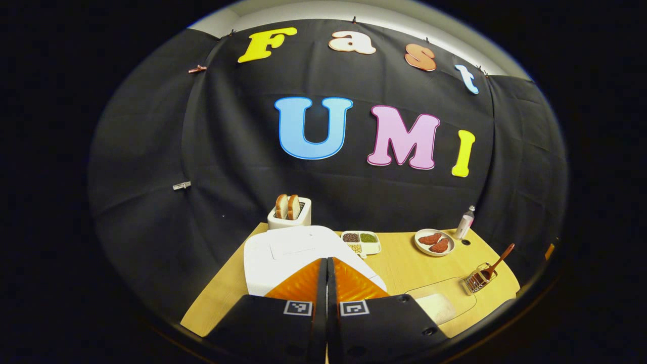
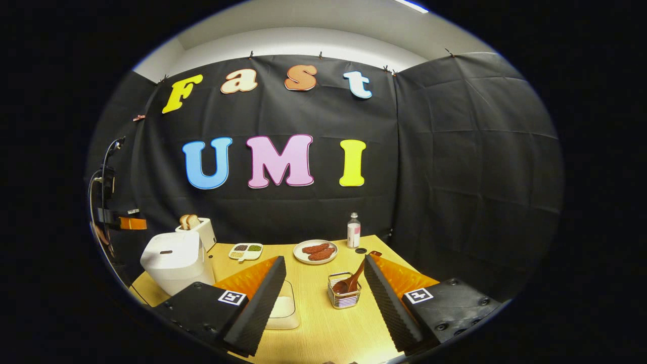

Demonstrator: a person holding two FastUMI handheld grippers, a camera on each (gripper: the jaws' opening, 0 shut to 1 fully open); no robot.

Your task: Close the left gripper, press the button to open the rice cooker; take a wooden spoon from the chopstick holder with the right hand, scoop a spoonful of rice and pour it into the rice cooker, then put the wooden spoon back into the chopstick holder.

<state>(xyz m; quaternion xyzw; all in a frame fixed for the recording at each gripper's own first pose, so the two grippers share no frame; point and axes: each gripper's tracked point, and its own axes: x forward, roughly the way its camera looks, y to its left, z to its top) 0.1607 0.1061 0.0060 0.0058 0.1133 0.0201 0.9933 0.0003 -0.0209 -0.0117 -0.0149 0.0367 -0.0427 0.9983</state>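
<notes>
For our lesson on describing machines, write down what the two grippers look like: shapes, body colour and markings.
The left gripper has a black, boxy body with small screws and two square black-and-white markers, one at each finger's base. The right gripper has the same black body with screws and a square marker on each side. Its long, wedge-shaped fingers carry ribbed pads on their inner faces.

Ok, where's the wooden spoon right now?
In the right gripper view, the wooden spoon stands tilted in the wire chopstick holder on the table, between the right gripper's open fingers, nearer than the plate of meat.
</notes>
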